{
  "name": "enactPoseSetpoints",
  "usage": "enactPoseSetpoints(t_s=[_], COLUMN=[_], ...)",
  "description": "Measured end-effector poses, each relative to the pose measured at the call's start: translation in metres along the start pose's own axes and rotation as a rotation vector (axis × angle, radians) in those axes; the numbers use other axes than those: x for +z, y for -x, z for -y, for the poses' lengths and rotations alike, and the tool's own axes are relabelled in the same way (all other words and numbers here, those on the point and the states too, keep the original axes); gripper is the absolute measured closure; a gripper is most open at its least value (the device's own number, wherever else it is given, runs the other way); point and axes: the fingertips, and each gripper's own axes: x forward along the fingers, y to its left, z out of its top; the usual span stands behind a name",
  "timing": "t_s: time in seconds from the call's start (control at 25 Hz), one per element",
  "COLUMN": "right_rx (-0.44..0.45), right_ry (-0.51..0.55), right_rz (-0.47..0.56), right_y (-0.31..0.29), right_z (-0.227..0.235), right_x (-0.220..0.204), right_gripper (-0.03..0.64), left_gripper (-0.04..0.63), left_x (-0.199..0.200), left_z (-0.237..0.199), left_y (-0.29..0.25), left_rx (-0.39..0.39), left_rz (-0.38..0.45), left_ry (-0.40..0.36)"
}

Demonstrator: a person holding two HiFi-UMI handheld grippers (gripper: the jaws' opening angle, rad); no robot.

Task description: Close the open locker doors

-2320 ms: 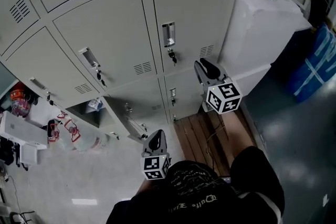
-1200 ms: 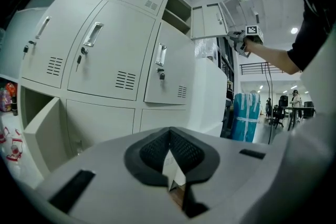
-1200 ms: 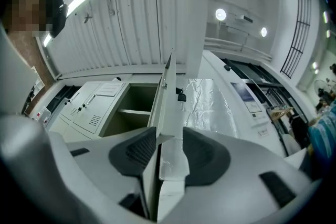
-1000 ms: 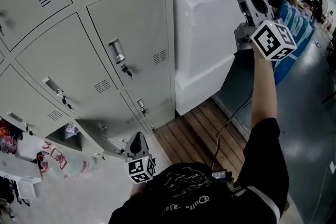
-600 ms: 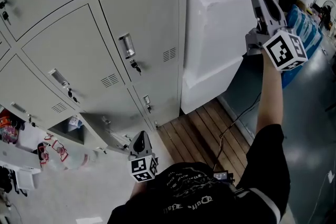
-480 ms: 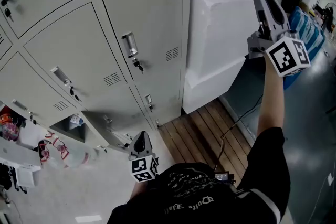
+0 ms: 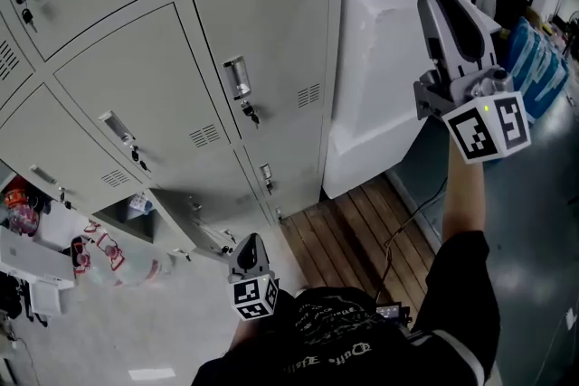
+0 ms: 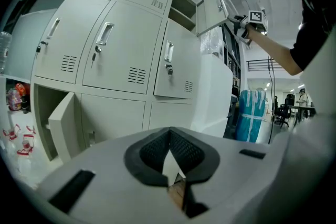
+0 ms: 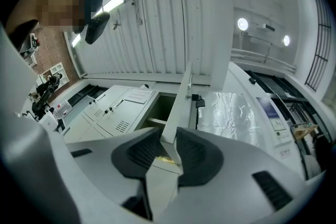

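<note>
Right gripper (image 7: 443, 0), 2 o'clock: fingers have just been closing, now clamped on open top locker door (image 9: 181, 94) edge. Left gripper (image 7: 251, 244), 7 o'clock: fingers together, empty. Bottom door (image 7: 194, 217) ajar.

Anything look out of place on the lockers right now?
Two doors stand open: the top door, its edge clamped in the right gripper, whose jaws have just been closing, and a bottom door swung out at lower left.

The locker doors (image 7: 136, 77) look like smooth matt painted metal; the slatted platform (image 7: 348, 240) is bare wood; the floor (image 7: 534, 230) shines glossy
</note>
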Motion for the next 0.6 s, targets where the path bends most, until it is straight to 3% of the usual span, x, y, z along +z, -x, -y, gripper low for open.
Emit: enactPoseSetpoints(t_s=[0.12, 0.2, 0.32, 0.6], right_rx=[0.042, 0.057, 0.076, 0.096], right_ry=[-0.007, 0.035, 0.073, -0.032], right_rz=[0.023, 0.037, 0.055, 0.089], right_y=[-0.006, -0.011, -0.023, -0.057], right_z=[-0.023, -0.039, -0.062, -0.092], right_x=[0.003, 0.005, 0.009, 0.009], right_gripper=[0.522, 0.571, 0.583, 0.583], left_gripper=[0.588, 0.588, 0.588, 0.588], left_x=[-0.002, -0.003, -0.001, 0.003], left_z=[-0.004, -0.007, -0.01, -0.026], left_y=[0.003, 0.004, 0.006, 0.009], left_rx=[0.006, 0.013, 0.016, 0.022], left_rz=[-0.009, -0.01, -0.006, 0.002], left_ry=[0.0, 0.003, 0.008, 0.021])
